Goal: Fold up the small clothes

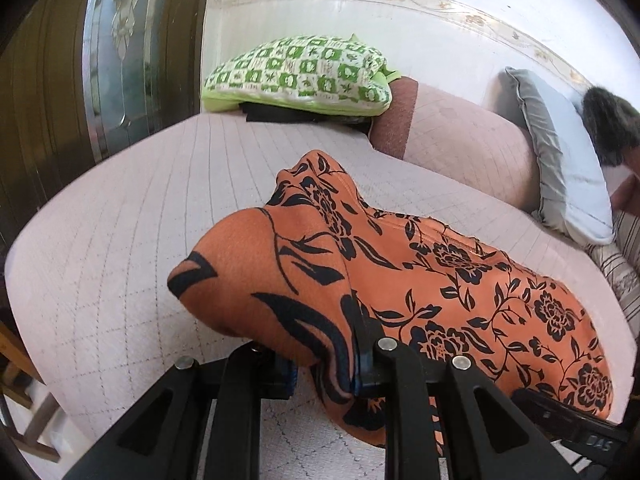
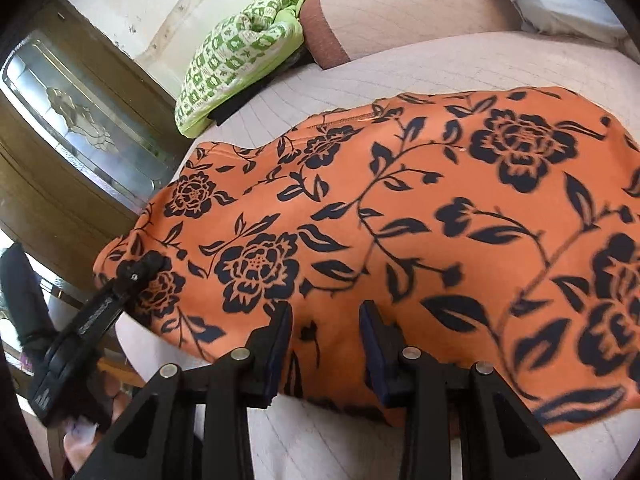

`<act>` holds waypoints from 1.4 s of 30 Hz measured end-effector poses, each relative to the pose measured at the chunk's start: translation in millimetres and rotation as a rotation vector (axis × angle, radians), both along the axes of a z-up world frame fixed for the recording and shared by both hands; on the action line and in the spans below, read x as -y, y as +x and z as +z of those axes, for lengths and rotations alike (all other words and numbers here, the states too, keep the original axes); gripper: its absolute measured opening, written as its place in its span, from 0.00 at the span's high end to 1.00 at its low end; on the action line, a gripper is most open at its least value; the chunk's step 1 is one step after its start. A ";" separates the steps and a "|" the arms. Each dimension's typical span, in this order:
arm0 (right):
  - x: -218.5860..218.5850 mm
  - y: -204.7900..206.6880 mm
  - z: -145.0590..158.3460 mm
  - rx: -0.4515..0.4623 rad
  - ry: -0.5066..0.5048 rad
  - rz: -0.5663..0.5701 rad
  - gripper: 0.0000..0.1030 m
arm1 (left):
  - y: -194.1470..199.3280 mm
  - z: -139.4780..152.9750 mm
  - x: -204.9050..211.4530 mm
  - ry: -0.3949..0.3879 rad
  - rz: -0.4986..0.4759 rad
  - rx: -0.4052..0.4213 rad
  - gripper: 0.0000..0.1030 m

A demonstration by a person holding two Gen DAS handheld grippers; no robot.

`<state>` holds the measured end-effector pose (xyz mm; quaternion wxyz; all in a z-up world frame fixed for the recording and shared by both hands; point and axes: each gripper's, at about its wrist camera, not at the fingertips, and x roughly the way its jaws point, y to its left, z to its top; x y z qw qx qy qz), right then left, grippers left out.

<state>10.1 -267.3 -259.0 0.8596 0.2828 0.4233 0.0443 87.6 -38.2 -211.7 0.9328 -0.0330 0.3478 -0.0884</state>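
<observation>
An orange garment with black flowers (image 1: 460, 280) lies spread on the pink quilted sofa seat (image 1: 120, 240). My left gripper (image 1: 324, 364) is shut on a bunched fold at its near corner, and the lifted cloth drapes over the left finger. In the right wrist view the same garment (image 2: 400, 208) fills the middle. The left gripper (image 2: 136, 276) pinches its left corner there. My right gripper (image 2: 326, 340) stands astride the near hem, its jaws apart, with cloth lying loosely between the pads. Part of the right gripper's black body (image 1: 580, 424) shows at the lower right of the left wrist view.
A green checked cushion (image 1: 300, 76) rests on the sofa arm at the back. A grey pillow (image 1: 560, 168) leans at the right, beside a person in striped clothing (image 1: 624, 248). A wooden door with a glass panel (image 1: 116, 52) stands to the left. The seat's front edge is near.
</observation>
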 end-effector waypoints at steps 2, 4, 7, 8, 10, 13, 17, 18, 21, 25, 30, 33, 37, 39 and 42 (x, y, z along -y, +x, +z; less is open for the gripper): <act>6.8 -7.9 2.2 0.007 0.004 0.000 0.63 | -2.0 2.1 3.2 0.014 0.000 0.013 0.80; 13.6 -15.1 4.1 0.015 0.006 -0.005 0.63 | -4.1 3.0 7.4 0.036 0.003 0.025 0.80; 29.8 -27.6 7.9 0.031 0.007 -0.025 0.62 | -6.5 3.6 11.4 0.055 0.002 0.037 0.80; 33.8 -28.9 9.7 0.038 0.004 -0.036 0.62 | -7.1 4.2 12.7 0.060 0.001 0.040 0.80; 44.2 -32.3 12.5 0.057 0.005 -0.058 0.62 | -10.2 6.6 16.4 0.078 -0.003 0.050 0.80; 62.5 -38.5 14.4 0.076 0.045 -0.104 0.62 | -18.4 15.2 26.2 0.114 -0.031 0.083 0.82; 87.9 -48.1 19.1 0.097 0.107 -0.165 0.62 | -39.9 36.8 54.2 0.167 -0.117 0.164 0.83; 96.7 -52.6 23.0 0.107 0.114 -0.185 0.62 | -46.4 42.5 64.8 0.172 -0.150 0.177 0.83; 121.5 -68.1 35.9 0.157 0.136 -0.247 0.62 | -67.8 56.8 106.4 0.177 -0.273 0.214 0.88; 173.9 -103.0 49.7 0.228 0.161 -0.371 0.62 | -110.1 64.3 181.4 0.209 -0.492 0.282 0.89; 230.3 -138.5 46.2 0.245 0.224 -0.472 0.57 | -162.7 52.8 237.4 0.220 -0.715 0.311 0.87; 246.9 -144.8 43.3 0.237 0.280 -0.451 0.35 | -151.3 46.4 209.5 0.217 -0.655 0.231 0.84; 240.0 -121.4 52.1 0.193 0.254 -0.363 0.34 | -96.7 37.5 116.6 0.170 -0.359 0.039 0.56; 222.2 -102.7 55.4 0.181 0.253 -0.312 0.34 | -63.6 38.9 45.7 0.120 -0.137 -0.032 0.46; 178.7 -57.6 63.4 0.138 0.238 -0.207 0.33 | -18.2 37.1 -42.7 0.035 0.137 -0.164 0.21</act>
